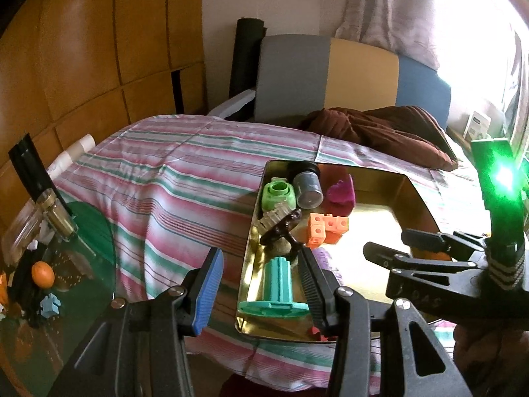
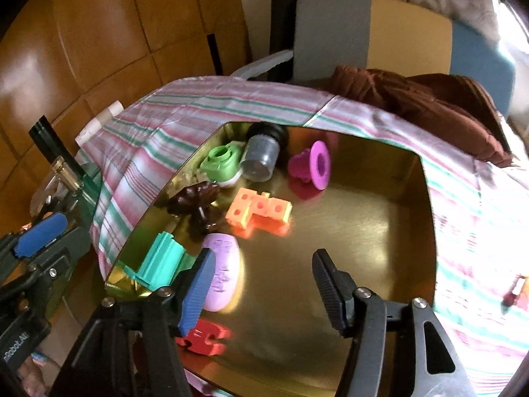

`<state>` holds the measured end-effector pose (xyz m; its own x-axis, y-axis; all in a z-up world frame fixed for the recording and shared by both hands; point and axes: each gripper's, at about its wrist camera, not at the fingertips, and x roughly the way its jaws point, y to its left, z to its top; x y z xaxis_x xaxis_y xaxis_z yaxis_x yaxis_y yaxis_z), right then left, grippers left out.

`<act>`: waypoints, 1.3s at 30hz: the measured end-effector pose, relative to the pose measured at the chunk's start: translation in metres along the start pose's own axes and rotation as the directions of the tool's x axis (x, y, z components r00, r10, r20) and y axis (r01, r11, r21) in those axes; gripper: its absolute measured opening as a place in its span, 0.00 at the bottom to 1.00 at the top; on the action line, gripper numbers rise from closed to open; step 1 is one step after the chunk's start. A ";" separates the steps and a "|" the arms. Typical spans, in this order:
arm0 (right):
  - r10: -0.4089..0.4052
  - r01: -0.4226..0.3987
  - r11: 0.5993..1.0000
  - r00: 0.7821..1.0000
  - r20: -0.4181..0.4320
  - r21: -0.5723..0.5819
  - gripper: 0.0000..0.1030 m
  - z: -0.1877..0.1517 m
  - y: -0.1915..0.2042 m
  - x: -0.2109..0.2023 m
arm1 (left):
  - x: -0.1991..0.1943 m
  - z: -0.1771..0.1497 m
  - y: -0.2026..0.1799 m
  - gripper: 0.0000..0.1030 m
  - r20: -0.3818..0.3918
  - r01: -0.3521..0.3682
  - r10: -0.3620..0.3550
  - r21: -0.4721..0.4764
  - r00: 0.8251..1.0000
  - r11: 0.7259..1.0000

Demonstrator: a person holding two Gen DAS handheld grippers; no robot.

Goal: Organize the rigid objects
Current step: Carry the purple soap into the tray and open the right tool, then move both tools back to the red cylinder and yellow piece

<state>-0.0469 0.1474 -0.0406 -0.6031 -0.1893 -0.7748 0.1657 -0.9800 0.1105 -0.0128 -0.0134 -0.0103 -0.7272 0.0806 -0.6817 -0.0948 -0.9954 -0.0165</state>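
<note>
A gold metal tray [image 2: 363, 225] lies on the striped bed sheet. In it are a green ring piece [image 2: 221, 162], a grey jar [image 2: 261, 158], a magenta flanged piece [image 2: 314, 165], joined orange cubes [image 2: 261, 211], a dark brown piece [image 2: 195, 198], a teal spool [image 2: 162, 261], a lilac oval [image 2: 223, 271] and a red puzzle piece [image 2: 205, 337]. My right gripper [image 2: 263, 289] hangs open over the tray's near part, nothing between its pads; the lilac oval lies below its blue pad. My left gripper [image 1: 261, 284] is open and empty above the tray's left edge [image 1: 261, 178], over the teal spool [image 1: 279, 284].
A green glass side table [image 1: 89, 231] at the left carries clutter, among it an orange ball [image 1: 43, 274] and a glass bottle [image 1: 56, 218]. A brown cloth [image 1: 380, 129] is heaped behind the tray. A small red thing [image 2: 515, 291] lies on the sheet at right.
</note>
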 end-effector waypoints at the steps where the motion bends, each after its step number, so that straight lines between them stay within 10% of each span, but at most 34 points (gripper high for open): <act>1: -0.009 0.010 1.000 1.000 0.009 -0.006 0.60 0.000 -0.001 -0.003 | 0.000 0.000 -0.001 0.46 0.000 0.001 -0.001 0.003 1.000 1.000; 26: -0.220 0.217 0.975 0.970 0.103 0.040 0.70 -0.013 -0.089 -0.061 | -0.004 0.001 -0.047 0.46 -0.005 0.046 -0.045 0.115 0.999 0.992; 39: -0.471 0.448 0.868 0.879 0.071 0.213 0.73 -0.032 -0.232 -0.094 | 0.002 0.004 -0.075 0.46 -0.020 0.065 -0.062 0.176 0.998 0.982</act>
<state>-0.0038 0.3946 -0.0134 -0.6636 0.2906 -0.6893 -0.2923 -0.9489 -0.1187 -0.0100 0.0616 -0.0077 -0.7059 0.1410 -0.6941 -0.2596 -0.9633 0.0684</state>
